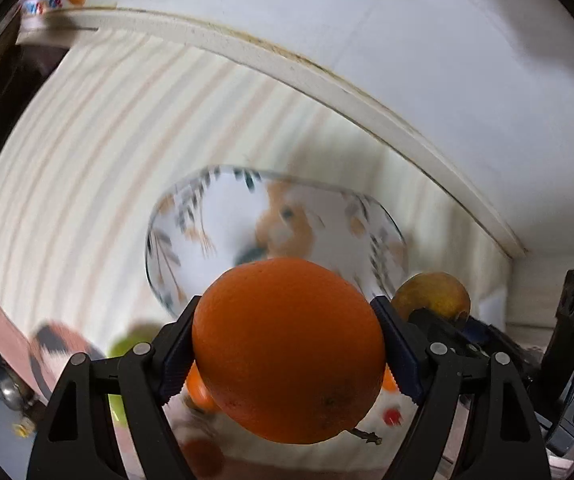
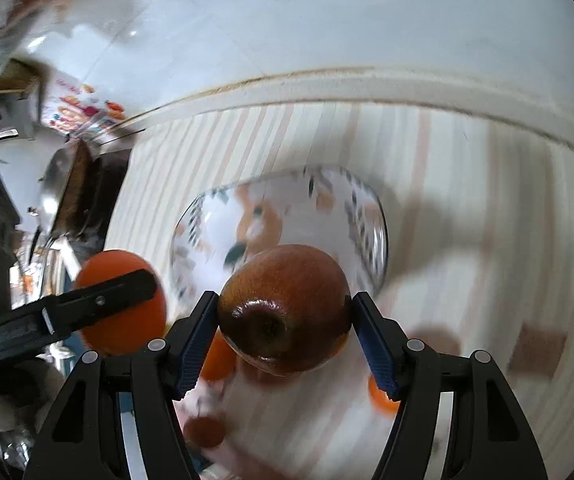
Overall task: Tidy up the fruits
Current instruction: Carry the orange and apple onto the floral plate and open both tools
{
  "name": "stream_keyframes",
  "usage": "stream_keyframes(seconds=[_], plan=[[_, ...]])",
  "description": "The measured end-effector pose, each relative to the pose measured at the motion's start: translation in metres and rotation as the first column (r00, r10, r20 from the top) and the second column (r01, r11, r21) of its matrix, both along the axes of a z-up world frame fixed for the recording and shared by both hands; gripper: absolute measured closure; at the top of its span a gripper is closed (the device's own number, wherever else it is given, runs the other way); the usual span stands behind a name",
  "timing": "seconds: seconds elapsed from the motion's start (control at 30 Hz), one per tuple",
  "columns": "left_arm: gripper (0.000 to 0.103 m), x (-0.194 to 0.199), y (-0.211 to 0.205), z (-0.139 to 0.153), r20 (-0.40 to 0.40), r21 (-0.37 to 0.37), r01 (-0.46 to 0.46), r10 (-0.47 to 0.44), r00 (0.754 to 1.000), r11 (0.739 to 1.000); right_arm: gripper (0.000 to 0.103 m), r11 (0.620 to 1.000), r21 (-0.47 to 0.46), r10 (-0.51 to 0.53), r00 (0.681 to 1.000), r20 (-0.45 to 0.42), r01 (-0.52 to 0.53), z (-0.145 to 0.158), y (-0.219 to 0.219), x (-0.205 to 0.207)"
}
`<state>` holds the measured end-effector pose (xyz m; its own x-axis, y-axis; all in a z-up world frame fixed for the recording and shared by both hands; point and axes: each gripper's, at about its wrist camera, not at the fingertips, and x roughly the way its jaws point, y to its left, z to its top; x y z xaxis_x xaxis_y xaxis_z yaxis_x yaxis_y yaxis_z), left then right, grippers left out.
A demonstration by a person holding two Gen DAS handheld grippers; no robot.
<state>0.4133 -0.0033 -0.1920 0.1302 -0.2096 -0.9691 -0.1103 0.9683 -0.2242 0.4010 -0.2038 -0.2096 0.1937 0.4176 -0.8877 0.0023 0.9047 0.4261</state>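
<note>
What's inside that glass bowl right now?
The glass bowl shows only a blurred printed pattern; no fruit appears inside. Its near part is hidden behind the apple and, from the left, the orange.

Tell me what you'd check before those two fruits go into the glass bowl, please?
1. Left gripper clamped on the orange: ok.
2. Right gripper clamped on the apple: ok.
3. Glass bowl ahead of both grippers: ok.
4. Bowl free of fruit: cannot tell, the picture is blurred.
5. Grippers apart from each other: ok, side by side without touching.
6. Loose fruit on the striped cloth out of the way: cannot tell.
</note>
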Motion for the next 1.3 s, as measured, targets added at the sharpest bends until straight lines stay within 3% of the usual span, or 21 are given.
stream_keyframes(seconds=[0.13,0.33,0.63,0.8,0.83,0.9,1.1,1.17,1.3], plan=[[0.023,0.035,0.006,-0.032,-0.056,0.037,0.01,-0.008,0.998,0.999,0.033,0.999,-0.04,0.028,0.999,-0.034,-0.03,-0.033,0.017,0.043],[0.023,0.066,0.014,-0.072,-0.159,0.02,0.002,0.001,0.987,1.0,0.033,0.997,-0.045,0.063,0.993,-0.097,-0.067,-0.072,0.037,0.075],[0.022,0.07,0.019,-0.109,-0.285,-0.01,-0.02,0.016,0.958,1.0,0.032,0.996,-0.057,0.065,0.987,-0.147,-0.074,-0.09,0.048,0.086],[0.022,0.065,0.019,-0.113,-0.307,-0.011,-0.05,0.044,0.951,0.999,0.031,0.996,-0.056,0.057,0.985,-0.165,-0.067,-0.091,0.048,0.087],[0.022,0.067,0.02,-0.114,-0.312,-0.012,-0.051,0.045,0.949,0.999,0.028,0.997,-0.057,0.049,0.985,-0.167,-0.06,-0.091,0.046,0.087],[0.022,0.067,0.02,-0.114,-0.318,-0.017,-0.058,0.049,0.947,0.998,0.013,0.997,-0.066,0.031,0.984,-0.174,-0.044,-0.091,0.043,0.087],[0.021,0.065,0.031,-0.109,-0.32,-0.075,-0.087,0.059,0.945,0.993,0.009,0.997,-0.067,0.03,0.985,-0.169,-0.042,-0.082,0.042,0.085],[0.016,0.066,0.031,-0.103,-0.304,-0.091,-0.094,0.062,0.951,0.991,0.009,0.997,-0.063,0.029,0.986,-0.166,-0.04,-0.078,0.04,0.083],[0.016,0.062,0.036,-0.076,-0.241,-0.06,-0.065,0.049,0.969,0.996,0.009,0.994,-0.102,0.035,0.989,-0.146,-0.05,-0.065,0.04,0.075]])
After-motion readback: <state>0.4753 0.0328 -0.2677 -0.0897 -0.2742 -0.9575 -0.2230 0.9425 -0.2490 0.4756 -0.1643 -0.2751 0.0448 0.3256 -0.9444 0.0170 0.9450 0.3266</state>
